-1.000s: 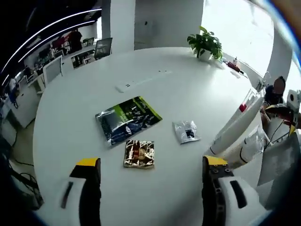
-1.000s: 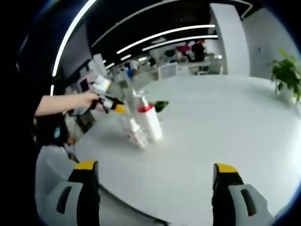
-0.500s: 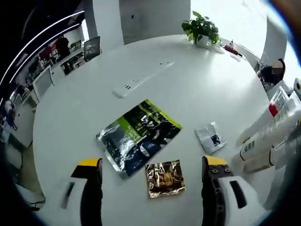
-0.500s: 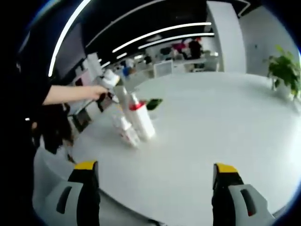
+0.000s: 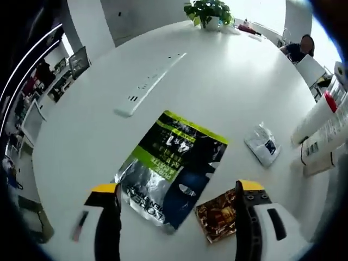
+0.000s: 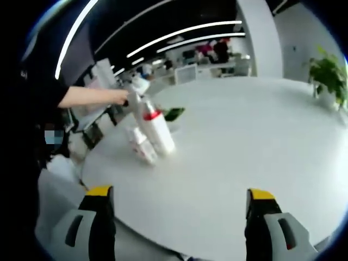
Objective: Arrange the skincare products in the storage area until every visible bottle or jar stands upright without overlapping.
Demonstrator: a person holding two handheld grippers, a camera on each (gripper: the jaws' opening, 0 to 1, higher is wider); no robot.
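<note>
In the left gripper view, the white bottles at 3 o'clock are cut off by the picture's edge, so their full shape and number cannot be made out; a red band is seen on the upper one, and printed text on the lower ones is too small to be read. A gold packet at 5 o'clock is partly covered by the right jaw. The left gripper is held released above the white counter, its yellow-tipped jaws spread wide with nothing between them. Between the jaws a large green and dark blue pouch is seen lying flat, and a small clear sachet lies just beside the bottles. A white power strip lies at 11 o'clock and a potted plant stands at 12 o'clock at the counter's far edge. In the right gripper view, the right gripper is likewise held wide open and empty over the counter. At 10 o'clock, a cluster of white bottles is seen leaning near the counter's edge, one with a red collar; a hand is reached to their tops, though the contact is blurred. A green object lies behind them, unclear.
</note>
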